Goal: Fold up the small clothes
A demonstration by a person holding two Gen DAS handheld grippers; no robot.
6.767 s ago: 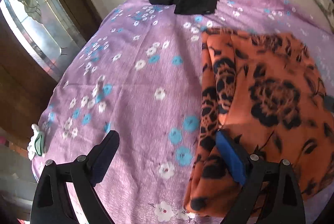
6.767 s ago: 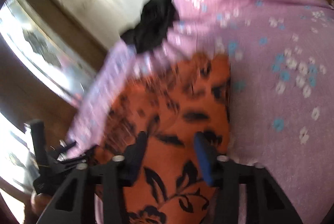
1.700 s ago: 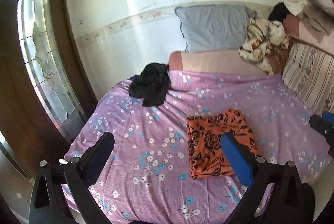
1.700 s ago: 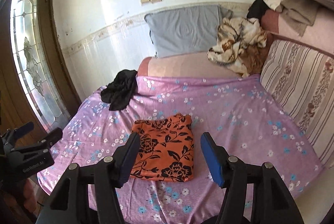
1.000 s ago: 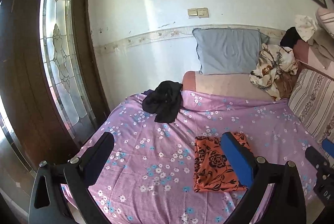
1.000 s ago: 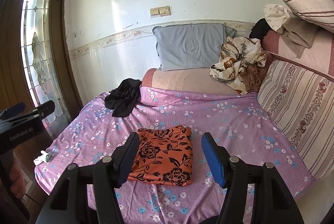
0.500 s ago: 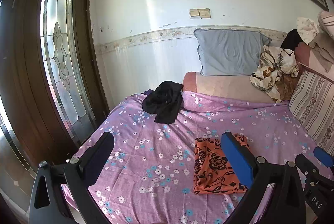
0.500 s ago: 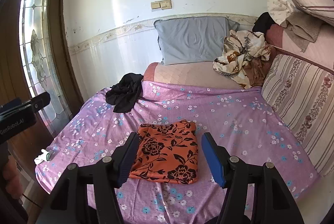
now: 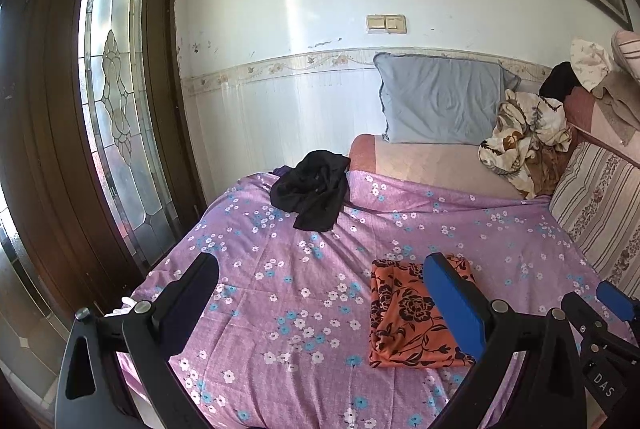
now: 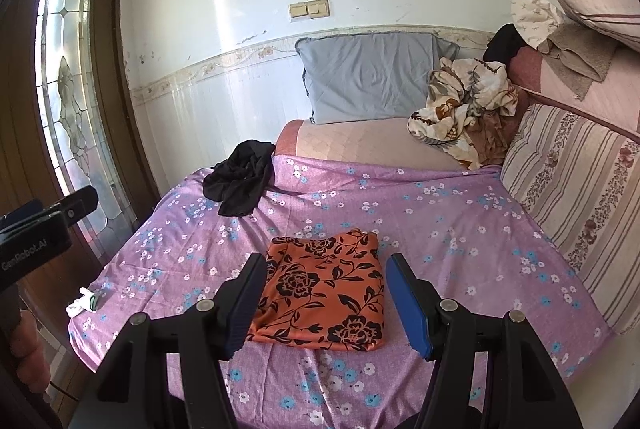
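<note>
A folded orange cloth with black flowers (image 10: 326,289) lies flat on the purple flowered bedsheet (image 10: 440,229); it also shows in the left wrist view (image 9: 404,313). A crumpled black garment (image 10: 240,185) lies at the sheet's far left; it shows in the left wrist view (image 9: 312,189) too. My left gripper (image 9: 320,293) is open and empty, held back above the bed's near side. My right gripper (image 10: 326,293) is open and empty, held back from the orange cloth.
A grey pillow (image 10: 372,77) leans on the white wall. A patterned blanket heap (image 10: 464,109) and a striped cushion (image 10: 576,185) sit at the right. A dark wooden door with stained glass (image 9: 116,133) stands left. A small white item (image 10: 82,303) lies on the sheet's left edge.
Both grippers have pulled far back and up from the orange cloth, which earlier filled the views close up. In the last half second little has moved.
</note>
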